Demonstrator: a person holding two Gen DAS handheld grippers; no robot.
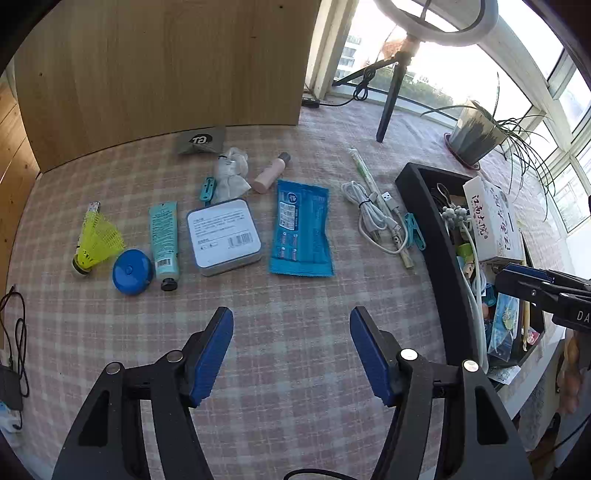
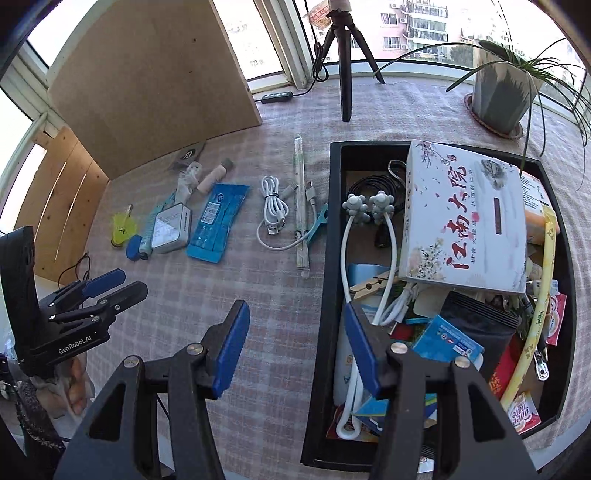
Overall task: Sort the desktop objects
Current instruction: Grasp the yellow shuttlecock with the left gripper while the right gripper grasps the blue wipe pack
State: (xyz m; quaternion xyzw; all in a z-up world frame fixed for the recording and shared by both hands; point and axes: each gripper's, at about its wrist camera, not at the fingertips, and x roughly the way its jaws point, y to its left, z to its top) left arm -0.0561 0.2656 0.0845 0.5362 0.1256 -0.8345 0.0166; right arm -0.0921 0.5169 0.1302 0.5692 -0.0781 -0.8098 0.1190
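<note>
My pads (image 1: 216, 354) are blue w/ black arms. Tablecloth (image 1: 295, 332) is pink-and-cream plaid. At 10 o'clock: yellow shuttlecock (image 1: 96, 240), blue round case (image 1: 132, 271), teal tube (image 1: 164, 238) w/ black cap. At 12: white-lidded grey tin (image 1: 224, 236), blue packet (image 1: 301, 229). At 1: white cable (image 1: 369, 218). At 3: black tray (image 1: 424, 206), white box (image 1: 493, 221) w/ black script, pink blossoms.

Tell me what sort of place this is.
Probably a home's enclosed balcony or sunroom: a table with a checked tablecloth stands against wide windows facing apartment blocks, with a potted plant and a ring-light tripod beside them.
</note>
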